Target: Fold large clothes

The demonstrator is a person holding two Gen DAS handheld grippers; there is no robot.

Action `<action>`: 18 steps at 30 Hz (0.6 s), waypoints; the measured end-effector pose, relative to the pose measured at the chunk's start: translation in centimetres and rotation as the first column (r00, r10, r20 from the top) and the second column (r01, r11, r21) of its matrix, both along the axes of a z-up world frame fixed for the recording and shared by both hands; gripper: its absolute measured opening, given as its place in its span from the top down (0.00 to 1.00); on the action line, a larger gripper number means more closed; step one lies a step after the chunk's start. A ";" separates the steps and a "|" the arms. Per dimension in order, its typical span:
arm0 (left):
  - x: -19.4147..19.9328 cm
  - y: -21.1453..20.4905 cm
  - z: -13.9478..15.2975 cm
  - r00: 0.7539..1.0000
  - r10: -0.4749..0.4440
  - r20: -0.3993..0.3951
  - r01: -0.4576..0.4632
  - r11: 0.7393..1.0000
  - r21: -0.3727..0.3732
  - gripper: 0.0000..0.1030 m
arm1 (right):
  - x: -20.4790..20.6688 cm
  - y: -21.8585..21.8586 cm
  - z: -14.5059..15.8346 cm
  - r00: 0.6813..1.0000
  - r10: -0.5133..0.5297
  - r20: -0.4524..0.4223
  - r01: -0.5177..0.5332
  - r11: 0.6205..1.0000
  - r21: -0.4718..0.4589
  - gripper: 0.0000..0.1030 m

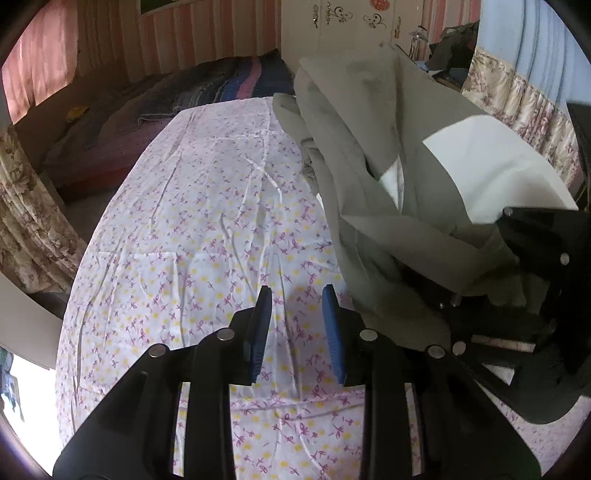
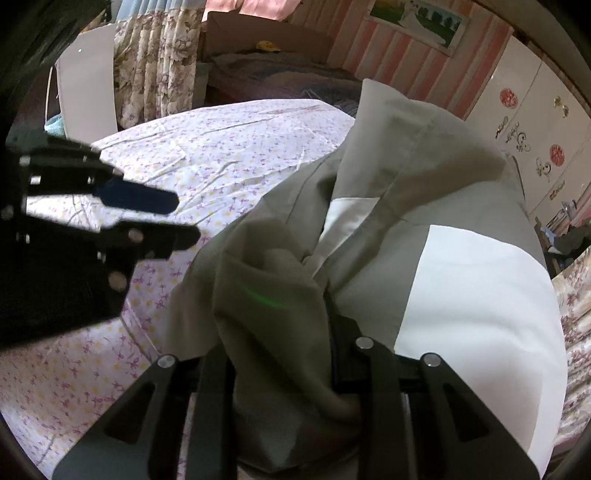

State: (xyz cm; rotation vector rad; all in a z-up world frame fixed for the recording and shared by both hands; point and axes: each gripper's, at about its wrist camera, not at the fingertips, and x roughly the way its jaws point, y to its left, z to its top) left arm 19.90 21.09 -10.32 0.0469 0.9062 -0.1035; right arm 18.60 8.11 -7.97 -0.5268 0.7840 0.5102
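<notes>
Our left tongs (image 1: 297, 293) gape empty over the floral surface (image 1: 192, 221); our right tongs (image 2: 284, 354) seemingly pinch the grey-white garment (image 2: 369, 236) bunched rightward.

**Camera placement: two wrist fisheyes over the bed**

Left wrist view: mounted behind the left gripper (image 1: 297, 295), angled steeply down, close above the floral sheet (image 1: 207, 221), facing the bed's far end and the striped wall (image 1: 207, 33).

Right wrist view: mounted behind the right gripper (image 2: 291, 332), also angled down, nearly against the grey-and-white garment (image 2: 461, 206).

Shared: sheet, garment, each other's gripper, white wardrobe (image 2: 535, 103).
</notes>
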 end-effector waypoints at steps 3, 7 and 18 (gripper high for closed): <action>-0.5 -0.3 0.0 1.000 0.001 -0.004 -0.001 1.000 0.017 0.71 | 0.0 -0.5 1.0 0.999 -0.017 -0.030 0.017 1.000 0.022 0.70; -1.5 -0.3 0.9 1.000 0.005 0.021 -0.006 1.000 0.030 0.47 | -1.9 -1.9 3.5 0.999 -0.029 -0.038 0.032 0.997 0.074 0.37; -3.2 -2.7 4.6 0.994 -0.065 0.090 0.063 0.998 0.024 0.34 | -8.7 -9.1 8.7 0.998 -0.054 0.028 0.047 0.979 0.199 0.21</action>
